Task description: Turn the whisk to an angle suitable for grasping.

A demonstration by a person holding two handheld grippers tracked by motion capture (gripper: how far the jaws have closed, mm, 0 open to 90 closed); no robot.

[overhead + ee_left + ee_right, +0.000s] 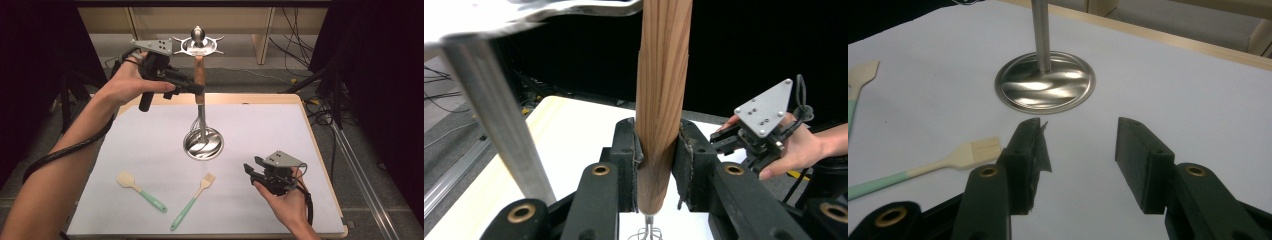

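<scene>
A whisk with a wooden handle [200,80] hangs upright over the table, its wire loops [200,129] just above the round steel base [204,145] of a utensil stand. My left gripper [198,90] is shut on the handle's lower part. In the left gripper view the pads [630,155] press both sides of the handle [661,95], and the stand's pole [499,120] rises to the left. The stand's hooked top [198,44] sits directly above the handle. My right gripper [254,169] rests low at the front right, open and holding nothing [1080,145], pointing at the base [1045,82].
A cream spatula with a green handle [141,193] and a pastry brush with a green handle [192,201] lie on the white mat [270,130] near the front edge. The brush [948,160] lies just left of my right gripper. Dark curtains and cables surround the table.
</scene>
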